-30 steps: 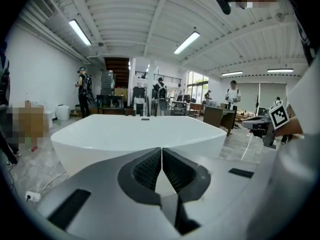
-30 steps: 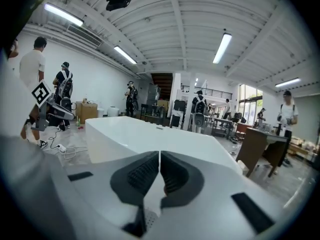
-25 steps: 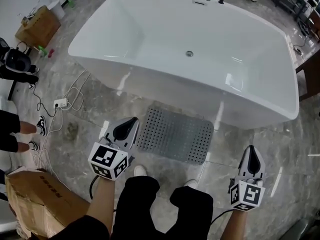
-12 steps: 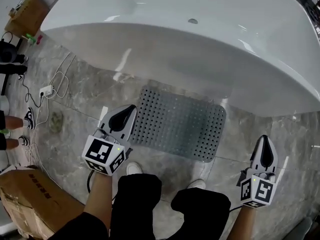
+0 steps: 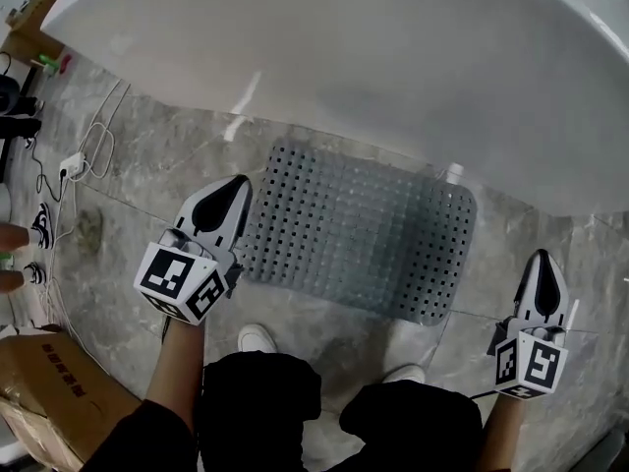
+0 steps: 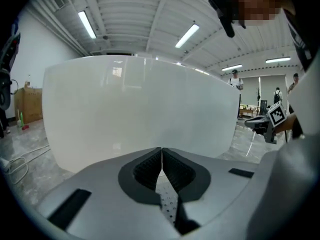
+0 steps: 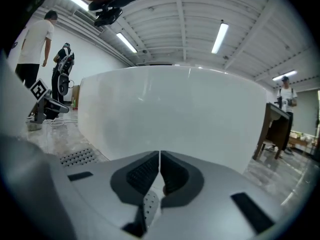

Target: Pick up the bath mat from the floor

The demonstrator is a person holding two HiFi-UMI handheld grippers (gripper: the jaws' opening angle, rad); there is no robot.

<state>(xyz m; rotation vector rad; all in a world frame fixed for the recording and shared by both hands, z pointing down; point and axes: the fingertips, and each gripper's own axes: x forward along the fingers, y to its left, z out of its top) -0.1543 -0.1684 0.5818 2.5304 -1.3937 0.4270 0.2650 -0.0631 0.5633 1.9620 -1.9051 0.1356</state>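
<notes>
Bath mat (image 5: 359, 232) flat on the floor, bathtub (image 5: 393, 77) just behind the mat
Head view: left claw (image 5: 234, 183) at the mat's left edge, right claw (image 5: 543, 260) off the mat's right end. Left gripper view: jaws pressed together, empty. Right gripper view: jaws together, nothing held, mat lower left

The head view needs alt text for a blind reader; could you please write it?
A grey perforated mat lies flat on the marble floor beside a white bathtub. The left gripper, shut, is at the mat's left edge; the right gripper, shut, is off to its right.
</notes>
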